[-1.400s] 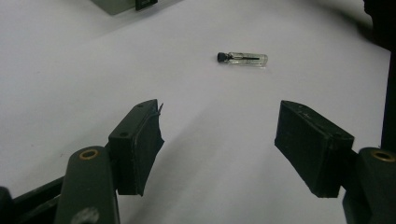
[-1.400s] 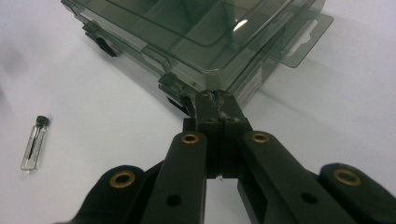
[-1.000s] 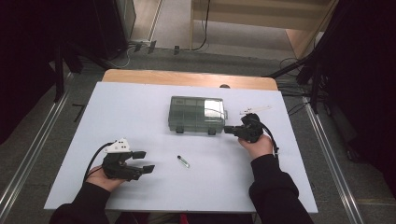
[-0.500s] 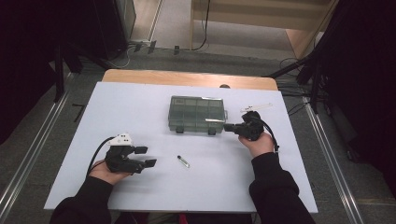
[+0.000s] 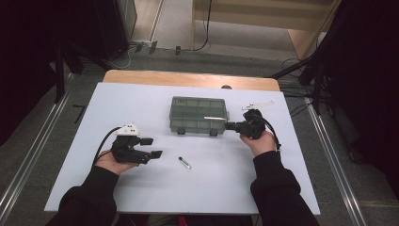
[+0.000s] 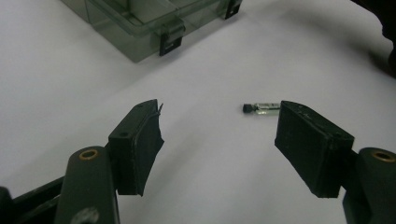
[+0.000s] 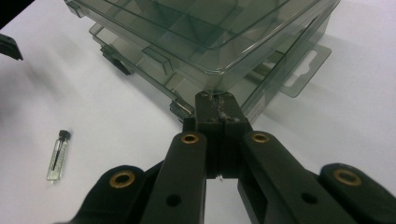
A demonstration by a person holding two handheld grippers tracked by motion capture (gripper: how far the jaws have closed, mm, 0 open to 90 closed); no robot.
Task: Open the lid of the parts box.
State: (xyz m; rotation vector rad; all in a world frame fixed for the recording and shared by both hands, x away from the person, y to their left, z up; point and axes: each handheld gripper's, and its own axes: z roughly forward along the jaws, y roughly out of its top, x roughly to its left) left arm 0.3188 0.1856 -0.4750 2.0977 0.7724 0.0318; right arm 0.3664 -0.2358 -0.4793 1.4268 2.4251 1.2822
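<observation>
Left gripper sits low over the white table, held in our left hand at the near left, and its jaws stand wide apart with nothing between them. In the left gripper view the two black pads frame bare table, and a small glass vial with a black cap lies flat just beyond the far jaw, partly hidden behind its tip. From the high view the vial lies on the table to the right of this gripper, near it but not touching, and in front of the box.

Our right gripper is in our right hand at the right side of the table, pointing left toward the box. Its jaws are pressed together; in the right gripper view their tip meets the corner of the box at the edge of the lid, and we cannot tell whether any lip of plastic is pinched between them. The lid looks slightly raised at that corner.

The box is a smoky clear plastic organiser with inner dividers and dark latches on its near face, standing mid-table between the two grippers. The right gripper view shows the vial off to the left of the box, well apart from these jaws. A pale wooden edge shows behind the table.
</observation>
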